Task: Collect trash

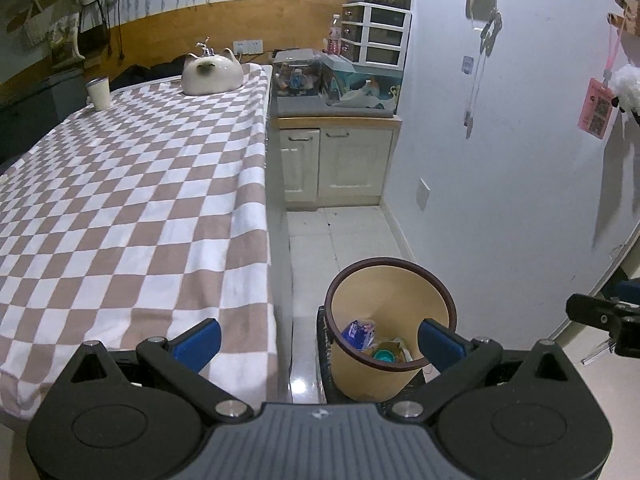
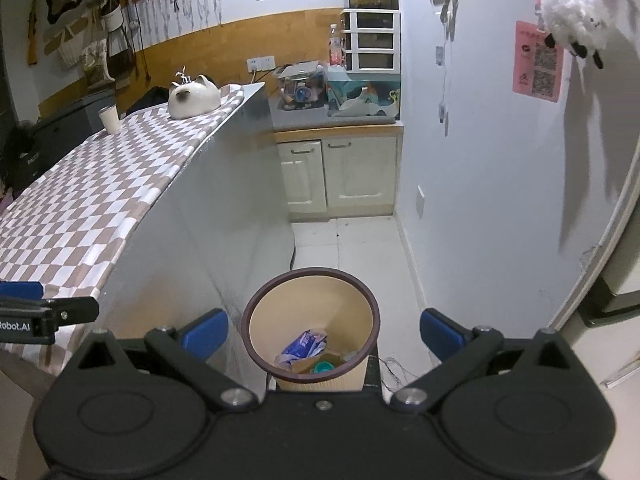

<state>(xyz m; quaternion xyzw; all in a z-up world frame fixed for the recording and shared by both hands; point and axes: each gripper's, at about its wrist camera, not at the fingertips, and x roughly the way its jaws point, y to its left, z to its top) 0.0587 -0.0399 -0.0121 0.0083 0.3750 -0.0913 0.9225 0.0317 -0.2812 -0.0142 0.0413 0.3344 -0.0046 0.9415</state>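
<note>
A tan trash bin (image 1: 394,304) with a dark rim stands on the floor beside the table; it also shows in the right wrist view (image 2: 280,320). Inside lie a blue-and-white wrapper (image 1: 357,333) (image 2: 303,345), a teal cap (image 1: 383,356) (image 2: 323,367) and some paper scraps. My left gripper (image 1: 320,338) is open and empty, above the table's corner and the bin. My right gripper (image 2: 323,330) is open and empty, directly above the bin. The right gripper's side shows at the left wrist view's right edge (image 1: 604,318).
A table with a brown-and-white checked cloth (image 1: 132,200) (image 2: 80,208) holds a white cup (image 1: 99,94) (image 2: 109,119) and a cat-shaped ceramic (image 1: 212,74) (image 2: 194,98) at its far end. A cream cabinet (image 1: 336,160) with fish tanks stands ahead. A white wall (image 1: 500,180) runs on the right.
</note>
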